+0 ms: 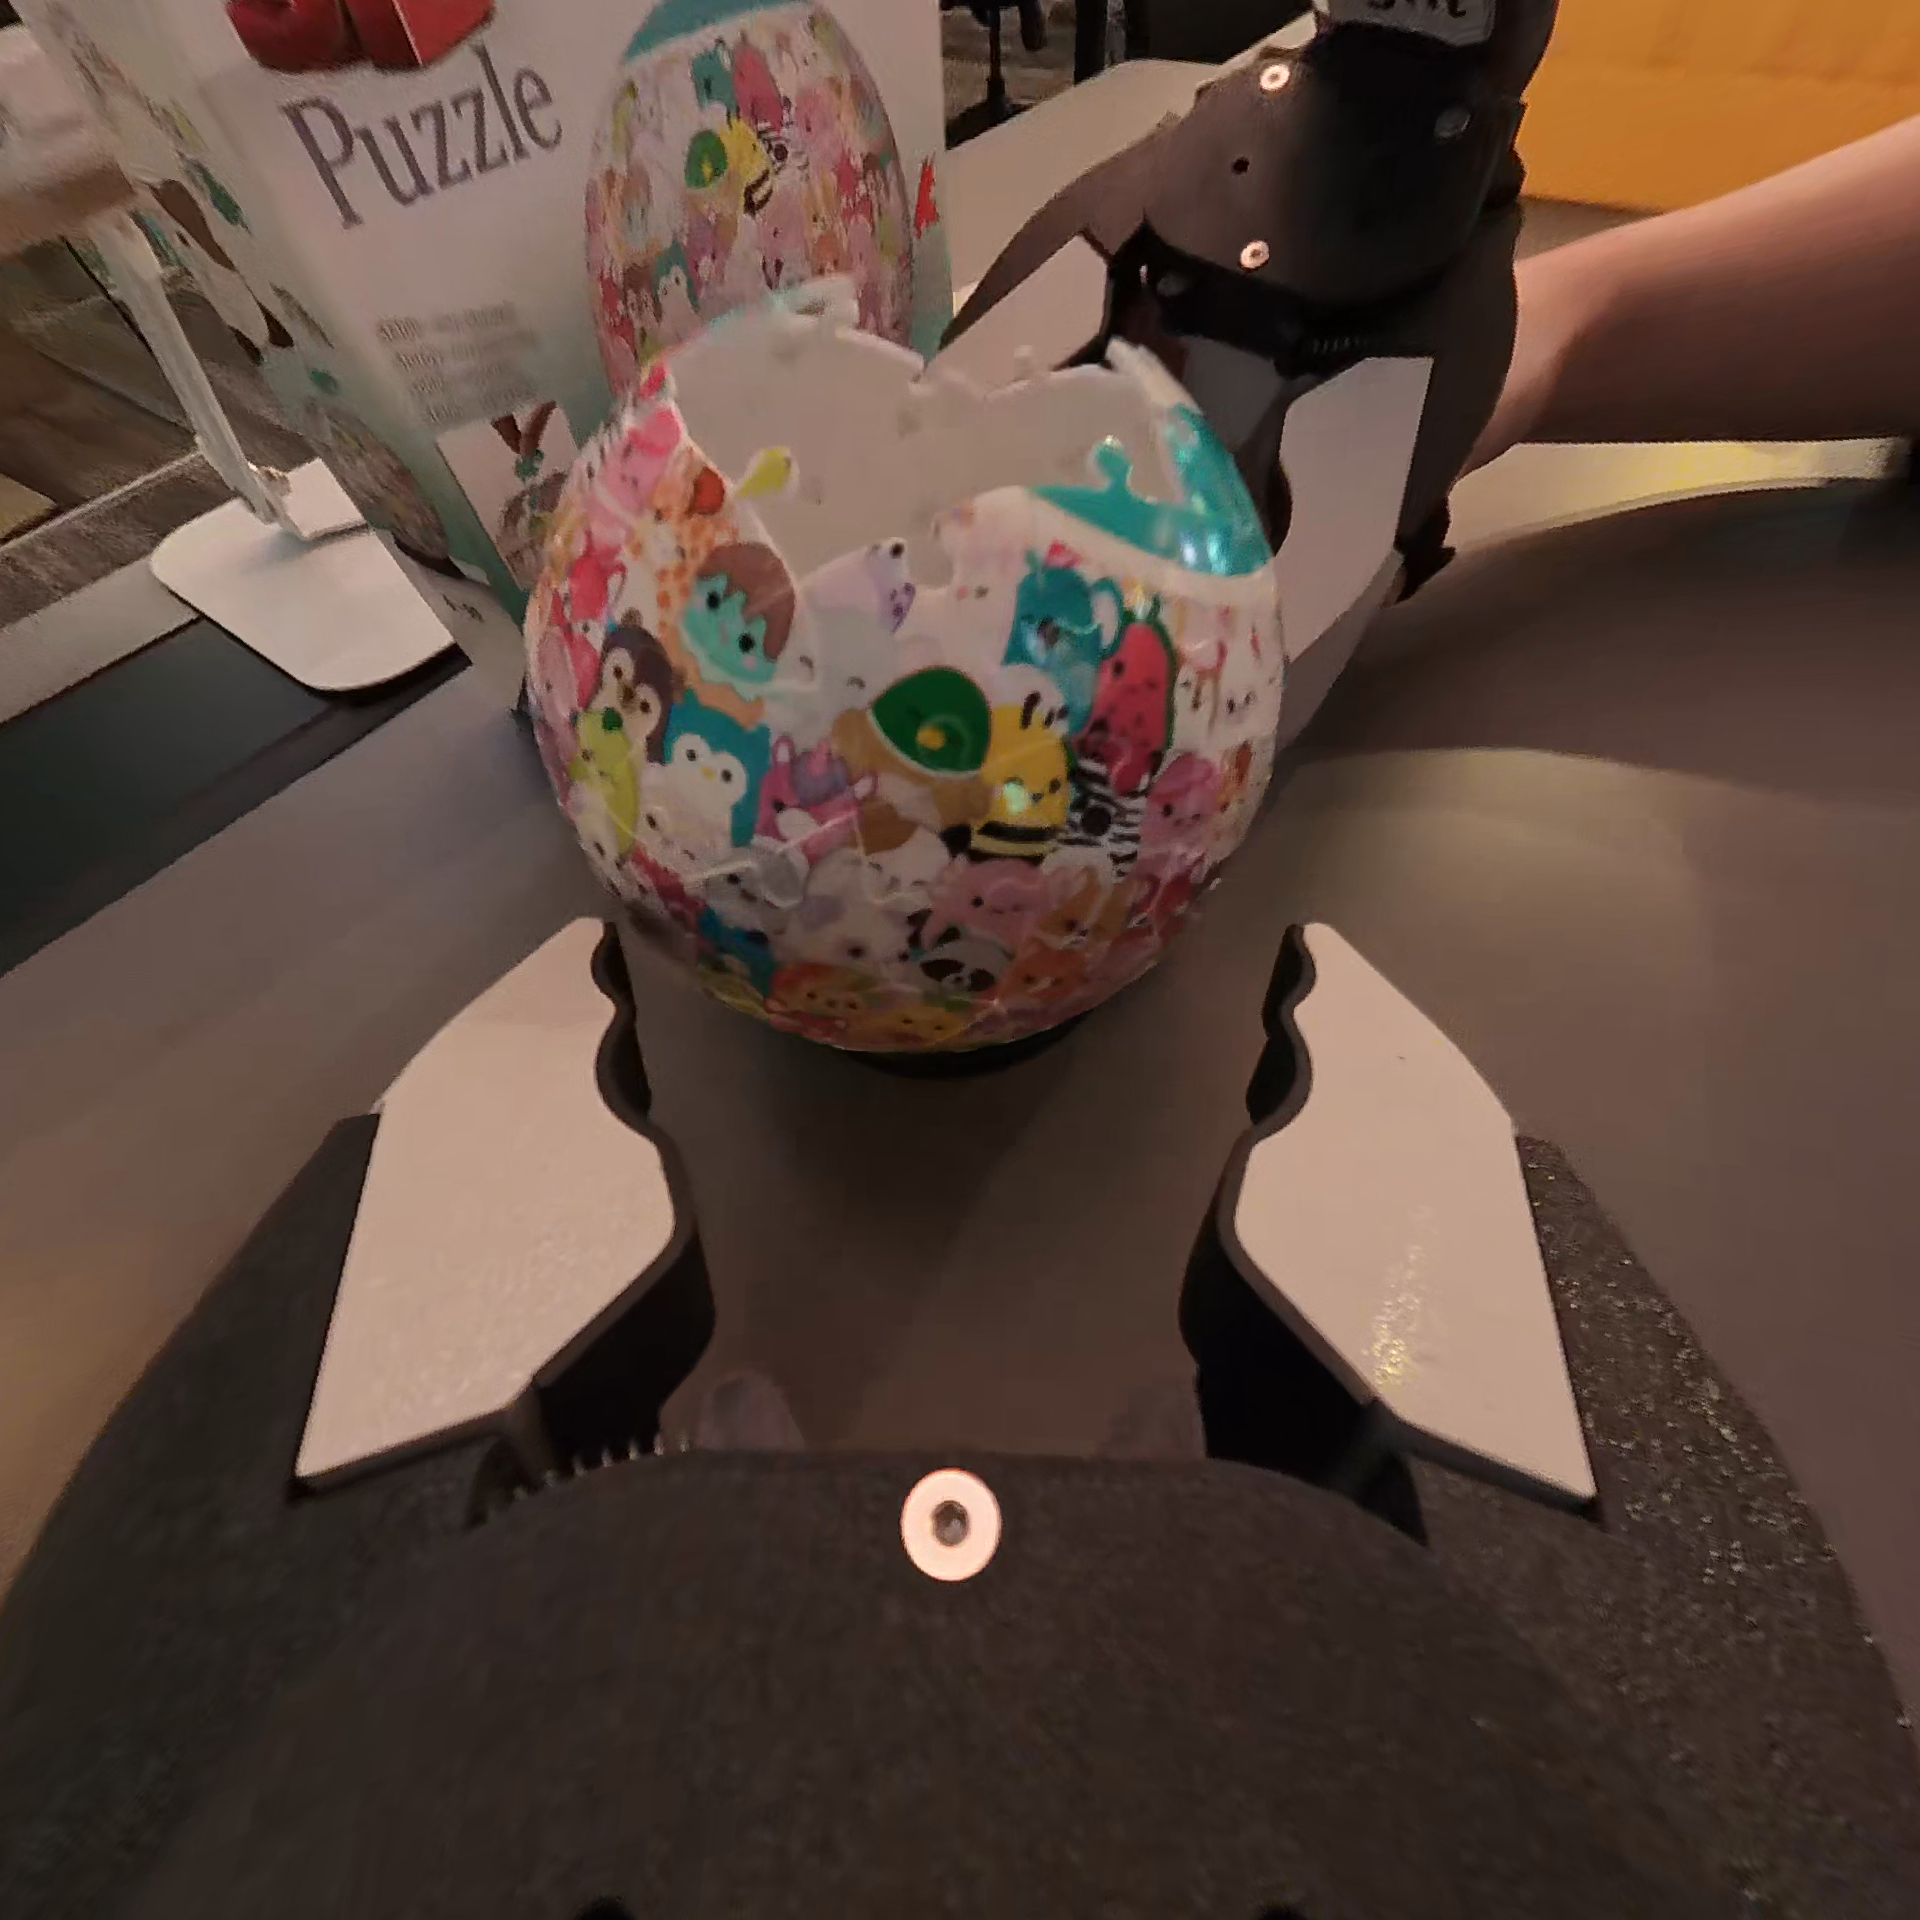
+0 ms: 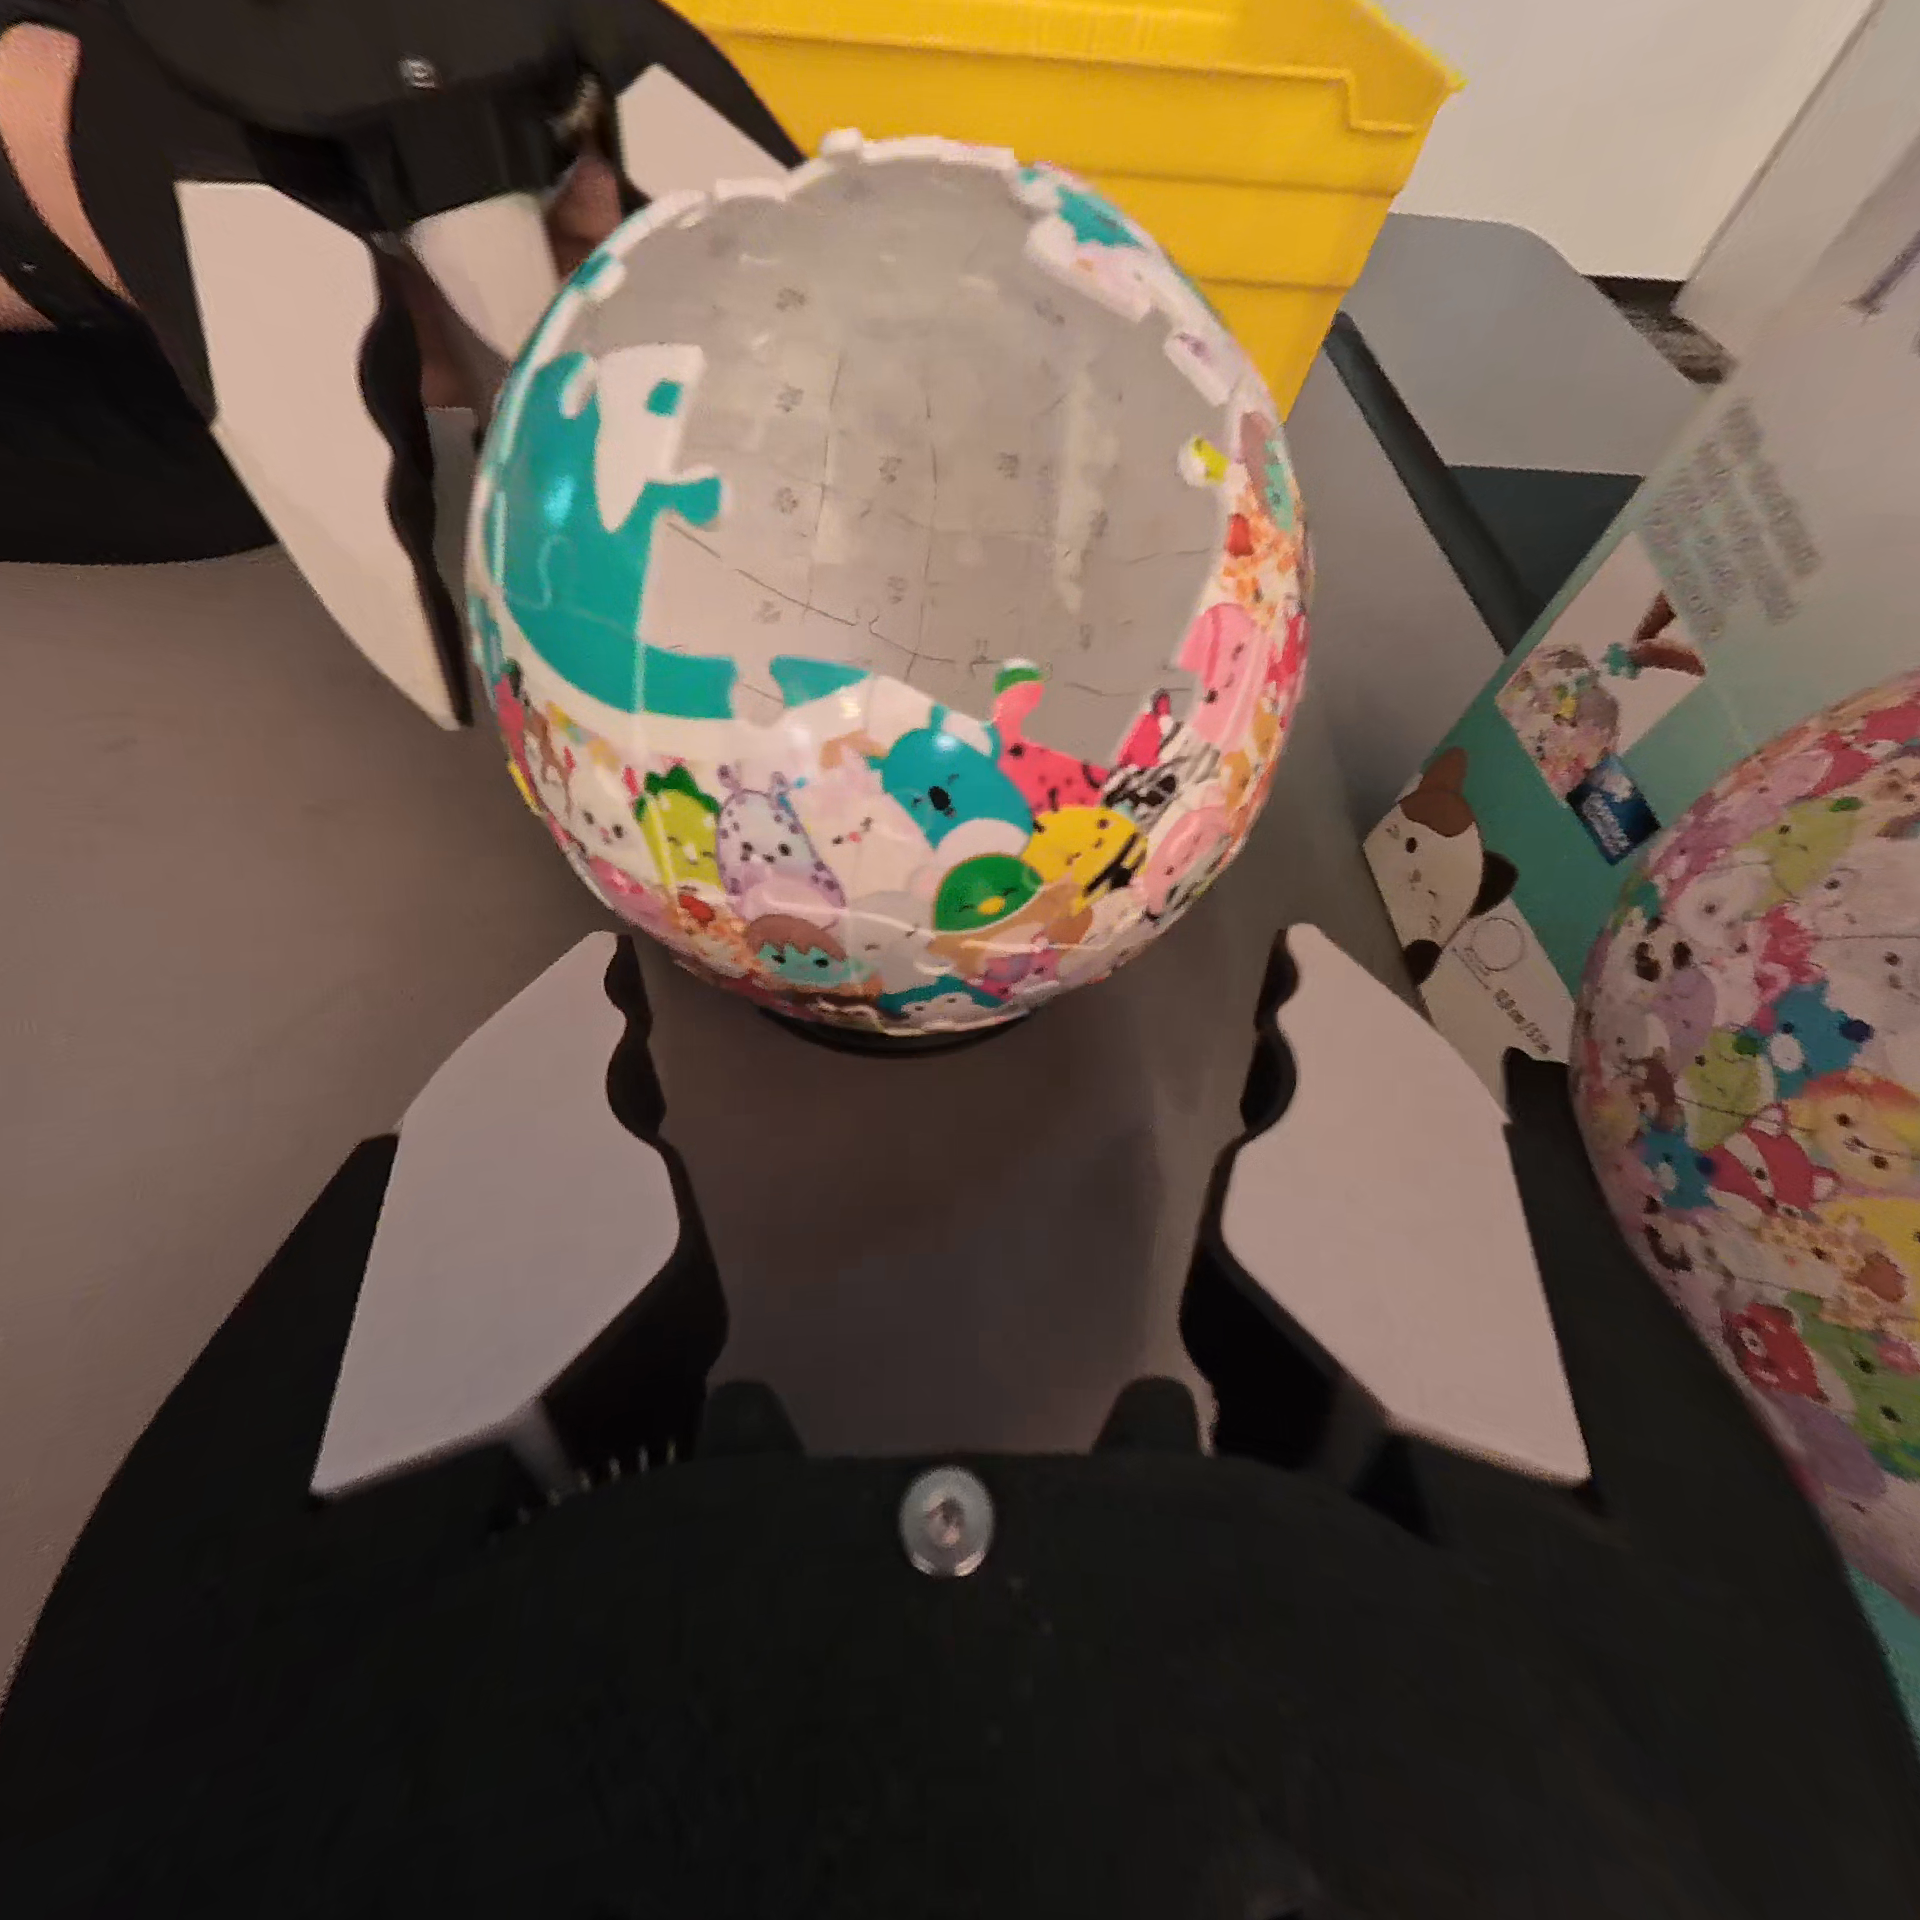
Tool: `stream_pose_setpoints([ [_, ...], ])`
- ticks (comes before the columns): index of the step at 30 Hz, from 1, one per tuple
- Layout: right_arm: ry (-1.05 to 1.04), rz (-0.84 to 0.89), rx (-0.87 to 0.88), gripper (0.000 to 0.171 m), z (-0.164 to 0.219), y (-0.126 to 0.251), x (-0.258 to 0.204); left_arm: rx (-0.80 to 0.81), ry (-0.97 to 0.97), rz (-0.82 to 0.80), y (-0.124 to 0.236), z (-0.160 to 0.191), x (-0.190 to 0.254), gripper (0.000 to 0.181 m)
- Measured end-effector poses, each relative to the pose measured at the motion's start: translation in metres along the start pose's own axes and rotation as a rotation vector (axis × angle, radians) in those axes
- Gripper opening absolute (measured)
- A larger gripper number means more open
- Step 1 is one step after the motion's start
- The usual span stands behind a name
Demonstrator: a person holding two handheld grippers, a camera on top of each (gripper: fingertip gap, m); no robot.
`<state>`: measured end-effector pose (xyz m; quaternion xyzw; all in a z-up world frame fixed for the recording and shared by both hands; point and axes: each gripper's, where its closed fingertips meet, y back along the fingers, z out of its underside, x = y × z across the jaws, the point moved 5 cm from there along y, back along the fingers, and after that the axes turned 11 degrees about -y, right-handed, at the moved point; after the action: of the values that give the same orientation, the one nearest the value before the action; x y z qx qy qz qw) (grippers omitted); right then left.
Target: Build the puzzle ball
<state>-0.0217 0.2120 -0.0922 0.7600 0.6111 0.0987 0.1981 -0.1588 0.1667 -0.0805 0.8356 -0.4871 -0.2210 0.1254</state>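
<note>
Grey tabletop (image 1: 1558, 935) bearing one partly built puzzle ball (image 1: 904, 727) on one dark ring base (image 1: 945, 1055), its top unfinished. Nearest, the left gripper (image 1: 951, 1049) spread wide, empty, just short of the ball; beyond it, the right gripper (image 2: 951, 1039), likewise spread and empty. Behind: one puzzle box (image 1: 468, 260), one yellow bin (image 2: 1091, 135).
</note>
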Motion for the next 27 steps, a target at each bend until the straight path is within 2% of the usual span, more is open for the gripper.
stream_pose_setpoints([
  [7, 0.054, -0.017, -0.038, 0.111, -0.001, -0.011, -0.004, 0.041, -0.056, -0.027, -0.002, 0.000, -0.006, 0.103],
  [15, 0.002, -0.006, -0.050, 0.111, 0.002, -0.004, -0.015, 0.054, -0.007, -0.002, -0.003, -0.005, 0.005, 0.105],
  [20, -0.022, 0.003, -0.070, 0.111, 0.011, 0.013, -0.035, 0.053, 0.006, 0.024, -0.002, -0.012, 0.032, 0.106],
  [27, -0.049, 0.018, -0.085, 0.111, 0.037, 0.060, -0.083, 0.047, -0.003, 0.052, -0.005, -0.031, 0.099, 0.106],
])
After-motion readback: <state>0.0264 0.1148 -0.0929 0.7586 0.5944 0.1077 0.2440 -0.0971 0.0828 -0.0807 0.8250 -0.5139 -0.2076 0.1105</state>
